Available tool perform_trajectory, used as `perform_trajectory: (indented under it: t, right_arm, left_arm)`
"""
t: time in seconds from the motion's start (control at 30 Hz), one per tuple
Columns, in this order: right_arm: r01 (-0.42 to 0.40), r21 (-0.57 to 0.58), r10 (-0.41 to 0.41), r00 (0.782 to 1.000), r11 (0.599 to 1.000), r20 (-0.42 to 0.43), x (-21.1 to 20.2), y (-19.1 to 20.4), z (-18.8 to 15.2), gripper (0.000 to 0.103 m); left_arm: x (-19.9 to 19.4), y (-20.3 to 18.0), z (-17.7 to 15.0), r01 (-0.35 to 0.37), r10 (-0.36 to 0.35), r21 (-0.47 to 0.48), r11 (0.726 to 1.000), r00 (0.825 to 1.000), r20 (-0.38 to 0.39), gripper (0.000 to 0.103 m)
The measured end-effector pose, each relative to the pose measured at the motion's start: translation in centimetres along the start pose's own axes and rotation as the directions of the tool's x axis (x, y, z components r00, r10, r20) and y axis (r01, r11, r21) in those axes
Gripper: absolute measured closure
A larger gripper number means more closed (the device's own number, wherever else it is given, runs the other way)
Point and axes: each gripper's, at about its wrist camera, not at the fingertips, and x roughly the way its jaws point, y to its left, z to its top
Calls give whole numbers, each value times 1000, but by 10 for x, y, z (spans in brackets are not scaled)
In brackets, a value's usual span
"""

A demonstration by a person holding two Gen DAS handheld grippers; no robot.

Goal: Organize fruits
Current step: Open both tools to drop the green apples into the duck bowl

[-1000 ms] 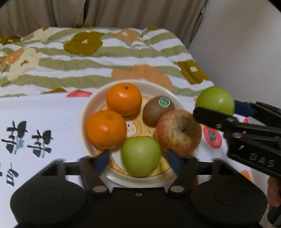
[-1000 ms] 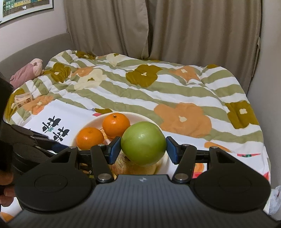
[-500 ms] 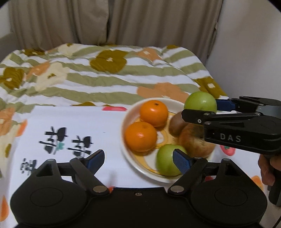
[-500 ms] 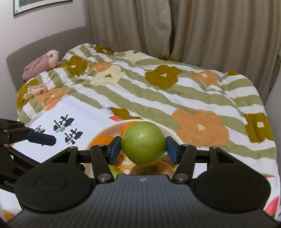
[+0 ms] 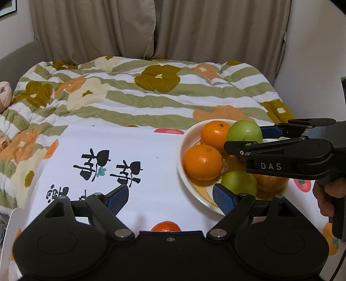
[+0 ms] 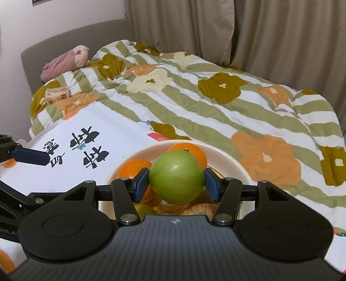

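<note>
Beige curtains [image 5: 164, 30] are hanging across the back of the room, with a pale wall [image 6: 54, 19] to one side and the corner of a framed picture [image 5: 7, 8] showing on it. A grey headboard [image 6: 71, 43] is running along the side of the bed. A quilt [image 5: 138, 95] striped in green and white, with olive and orange flowers, is covering the bed. A pink soft toy [image 6: 64, 62] and a small printed box [image 6: 57, 95] are lying on it near the headboard.

Nearer the cameras, a white cloth [image 5: 121, 164] with black characters and printed orange fruits is lying flat as the working surface. A cream plate [image 5: 183, 170] is sitting on it to the right, holding two oranges [image 5: 203, 162], a green apple [image 5: 239, 183] and a reddish apple [image 5: 270, 181]; the rest is hidden behind the tool.

The right gripper [image 6: 177, 183] is hanging over the plate, its blue pads pressing both sides of a second green apple [image 6: 177, 177], which is sitting above the fruit, clear of the plate. A hand [image 5: 326, 194] is gripping its handle. The left gripper [image 5: 170, 194] is standing wide apart with nothing between its pads, over bare cloth just left of the plate, its right pad [image 5: 222, 198] overlapping the plate's near rim in the left view.
</note>
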Motion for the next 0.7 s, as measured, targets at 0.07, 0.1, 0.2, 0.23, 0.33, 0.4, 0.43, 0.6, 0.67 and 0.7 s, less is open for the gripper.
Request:
perform_trajectory:
  t: [0.07,0.1,0.2,0.23,0.33,0.4,0.43,0.6,0.67,0.7]
  right_arm:
    - [-5,-5,5,1000,1000,9,0,0,-2,31]
    - [-1,-6,1,1000,1000,27,-1,0,-2,21]
    - [1,-12,-1,998,1000,64,-6,0,-3,0]
    - [0,-7,0,997,1000,73,-7,-1,-5,0]
    - [-3,5,3,999,1000,45,-5,-3,-7,0]
    - [-8,8,8,999,1000,38,-5,-3,-9,0]
    - [-8,8,8,999,1000,35,-6,-3,-9,0]
    - [-6,8,5,999,1000,41,-10,-1,-9,0]
    - [-6,12,6,999,1000,43,-11,-1,-9,0]
    - [-5,13,4,999,1000,45,-12,0,-9,0]
  left_arm:
    - [1,2,-2,-9,9,-6,1000,1000,-2,15]
    - [1,3,-3,-12,12,-9,1000,1000,-2,15]
    - [4,4,-6,-23,23,-14,1000,1000,-1,15]
    - [4,4,-8,-27,27,-17,999,1000,-3,15]
    - [5,5,-10,-32,32,-23,999,999,-7,15]
    - [5,5,-11,-37,37,-22,999,999,-7,15]
    - [4,5,-11,-38,38,-21,999,999,-7,15]
    - [1,5,-11,-39,39,-17,999,999,2,15]
    - [-2,4,-11,-40,40,-12,999,999,9,15]
    - [-3,4,-10,-39,39,-10,999,999,11,15]
